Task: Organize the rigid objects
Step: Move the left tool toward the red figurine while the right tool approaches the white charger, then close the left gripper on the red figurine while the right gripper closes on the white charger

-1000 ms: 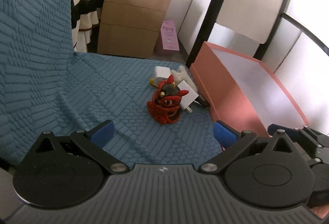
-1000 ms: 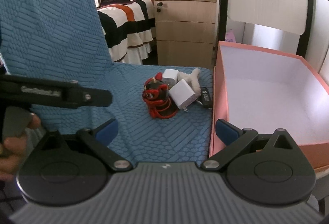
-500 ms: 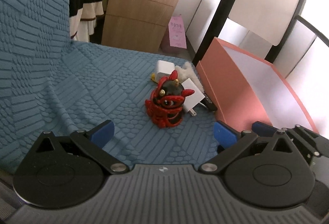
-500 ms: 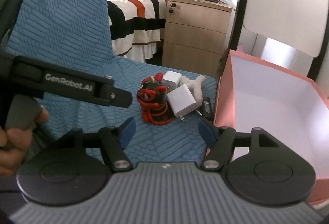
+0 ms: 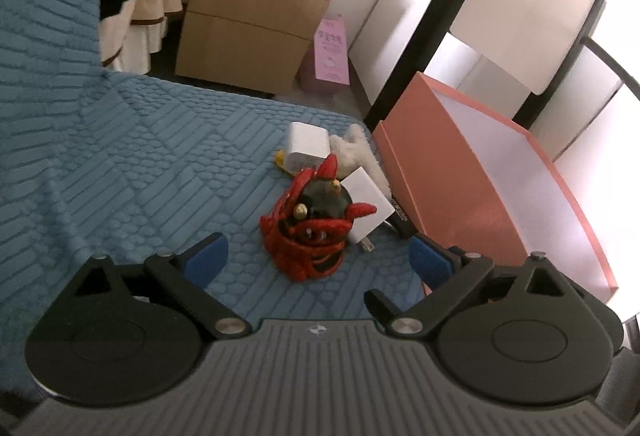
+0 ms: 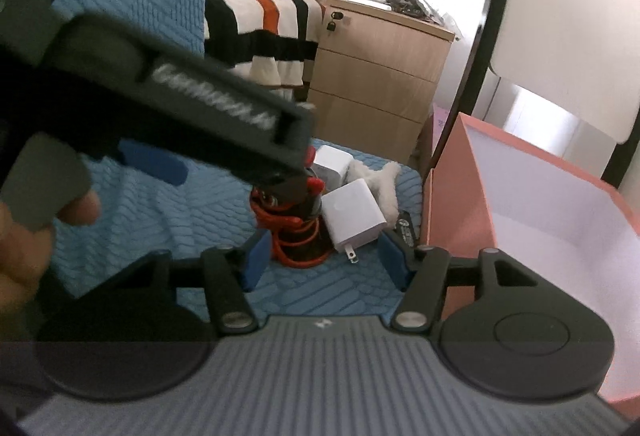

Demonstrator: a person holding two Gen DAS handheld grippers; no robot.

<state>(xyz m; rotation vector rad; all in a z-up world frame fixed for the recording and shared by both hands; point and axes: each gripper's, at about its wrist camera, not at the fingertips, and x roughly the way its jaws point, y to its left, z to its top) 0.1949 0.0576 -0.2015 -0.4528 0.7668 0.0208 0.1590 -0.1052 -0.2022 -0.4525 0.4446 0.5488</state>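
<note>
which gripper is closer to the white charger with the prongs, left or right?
Right. The right gripper sits just short of the charger, jaws framing it without touching. The left gripper lines up on the red toy beside it.

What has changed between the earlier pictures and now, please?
Both grippers have closed in on the pile: the red toy and charger look larger. The left gripper stays wide open; the right gripper has just been closing its jaws, nothing gripped yet. The toy, chargers and pink box lie as before.
</note>
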